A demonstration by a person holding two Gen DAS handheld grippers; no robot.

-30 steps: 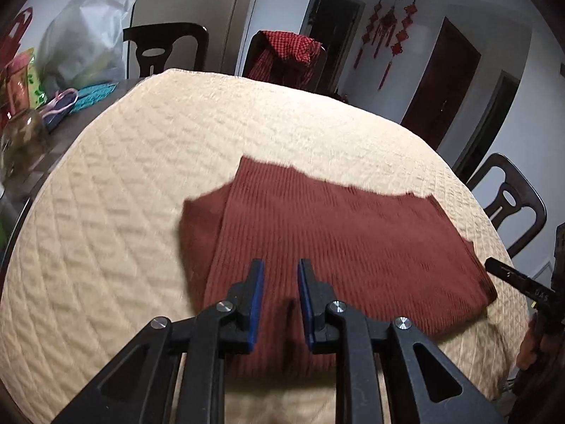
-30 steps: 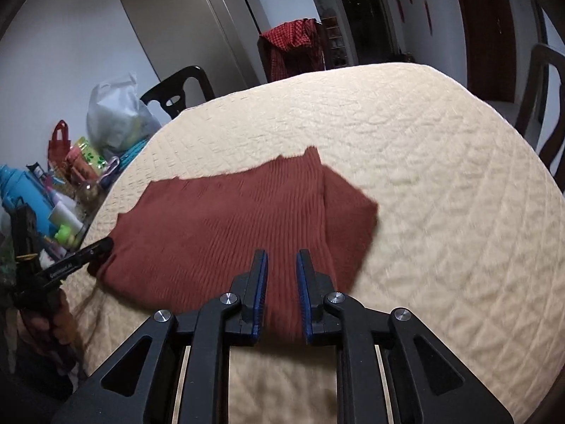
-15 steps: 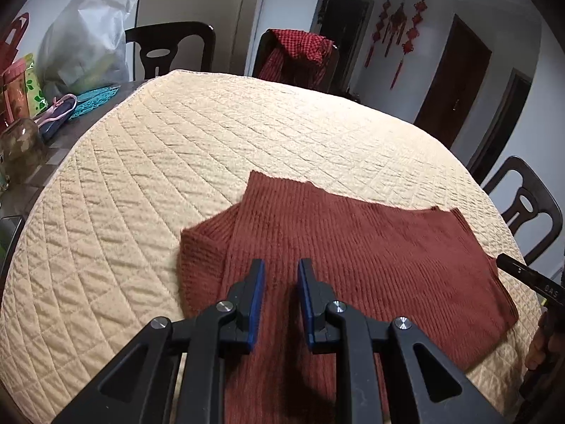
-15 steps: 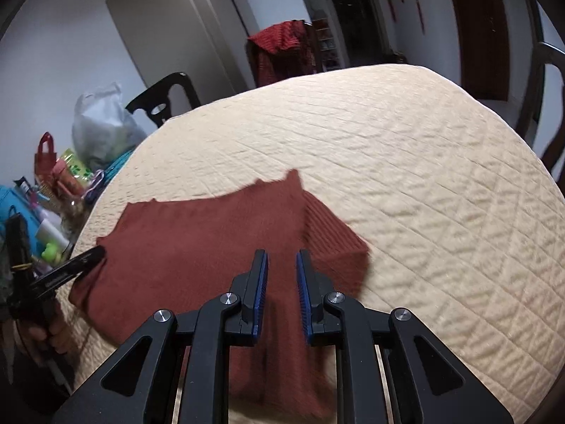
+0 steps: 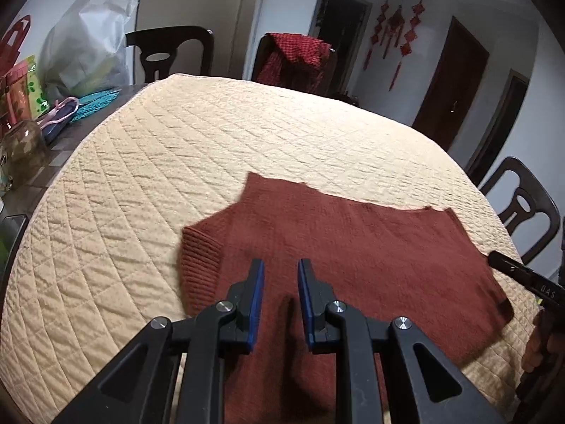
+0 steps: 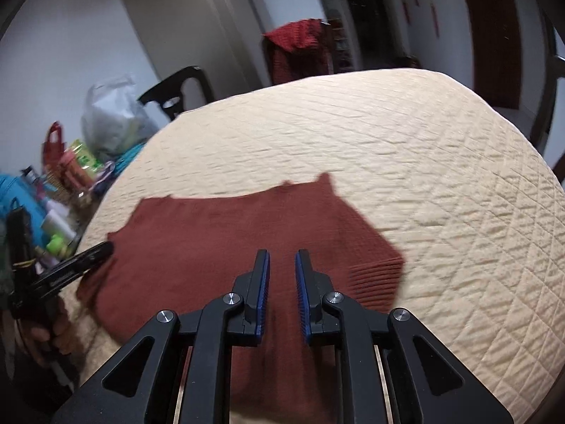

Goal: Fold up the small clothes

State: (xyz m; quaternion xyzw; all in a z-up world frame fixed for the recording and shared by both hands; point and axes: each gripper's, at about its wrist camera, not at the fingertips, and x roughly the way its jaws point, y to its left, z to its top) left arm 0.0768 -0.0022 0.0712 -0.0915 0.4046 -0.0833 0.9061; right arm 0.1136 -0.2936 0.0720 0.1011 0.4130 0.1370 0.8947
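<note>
The sweater [image 5: 353,258] is lying flat on the quilt [image 5: 176,162], near its front edge, with both sleeves already folded in; a ribbed cuff [image 5: 199,258] is showing at one side. We are holding the left gripper [image 5: 280,300] and the right gripper [image 6: 282,291] just above the cloth, each with its jaws slightly parted and nothing between them. We are judging the step as the pause between folds. The next move is calling for both grippers to pinch the near hem at matching points and carry it over toward the neckline.
</note>
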